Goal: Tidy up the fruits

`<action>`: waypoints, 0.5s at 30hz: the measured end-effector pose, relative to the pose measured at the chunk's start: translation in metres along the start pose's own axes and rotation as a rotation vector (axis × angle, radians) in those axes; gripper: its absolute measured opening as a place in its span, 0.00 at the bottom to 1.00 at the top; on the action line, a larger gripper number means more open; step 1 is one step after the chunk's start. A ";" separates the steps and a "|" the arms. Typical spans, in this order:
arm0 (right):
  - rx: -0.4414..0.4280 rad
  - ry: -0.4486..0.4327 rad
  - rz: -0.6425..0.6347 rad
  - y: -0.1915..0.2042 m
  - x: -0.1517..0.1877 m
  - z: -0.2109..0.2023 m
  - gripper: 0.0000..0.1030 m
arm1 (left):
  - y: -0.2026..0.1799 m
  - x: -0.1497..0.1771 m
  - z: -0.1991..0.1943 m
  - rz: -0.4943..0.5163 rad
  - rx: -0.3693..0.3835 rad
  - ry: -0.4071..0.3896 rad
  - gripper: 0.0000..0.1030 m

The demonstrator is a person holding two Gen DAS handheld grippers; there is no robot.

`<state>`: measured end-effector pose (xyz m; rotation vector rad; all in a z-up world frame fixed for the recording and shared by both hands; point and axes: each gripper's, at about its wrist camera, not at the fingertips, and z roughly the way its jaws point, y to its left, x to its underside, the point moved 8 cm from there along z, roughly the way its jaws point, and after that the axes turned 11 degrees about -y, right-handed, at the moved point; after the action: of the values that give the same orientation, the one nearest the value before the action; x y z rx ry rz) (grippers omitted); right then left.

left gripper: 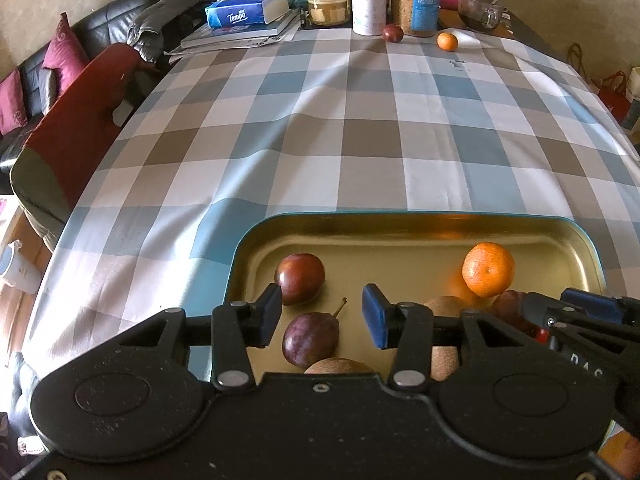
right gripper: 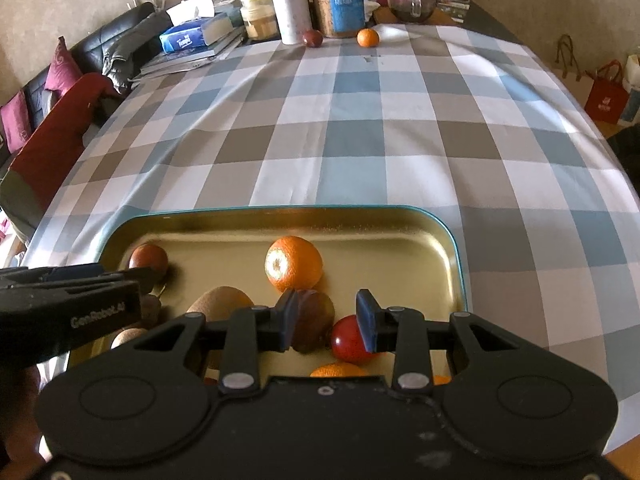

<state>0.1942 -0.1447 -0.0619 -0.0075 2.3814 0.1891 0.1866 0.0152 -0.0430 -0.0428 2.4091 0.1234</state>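
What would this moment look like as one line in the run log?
left gripper: open over plum | right gripper: open over tray | orange: in tray | small orange, dark fruit: outside, far end

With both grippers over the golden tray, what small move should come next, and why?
Probably lift the left gripper away from the tray toward the far table edge. Its jaws stand apart with no pad on the purple plum below them, and a dark red fruit and a small orange lie outside the tray.

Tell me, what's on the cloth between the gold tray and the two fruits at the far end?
Nothing: only bare checked cloth lies between the tray and them, in both views.
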 end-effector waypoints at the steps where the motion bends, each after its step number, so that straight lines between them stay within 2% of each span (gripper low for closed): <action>1: 0.002 0.002 0.000 0.000 0.000 0.000 0.34 | 0.000 0.000 0.000 0.002 0.000 0.000 0.52; 15: 0.048 0.053 0.013 -0.003 0.008 -0.003 0.34 | -0.003 0.006 -0.007 0.032 0.012 0.015 0.52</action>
<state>0.1869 -0.1478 -0.0658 0.0252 2.4382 0.1397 0.1775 0.0116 -0.0426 -0.0003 2.4260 0.1242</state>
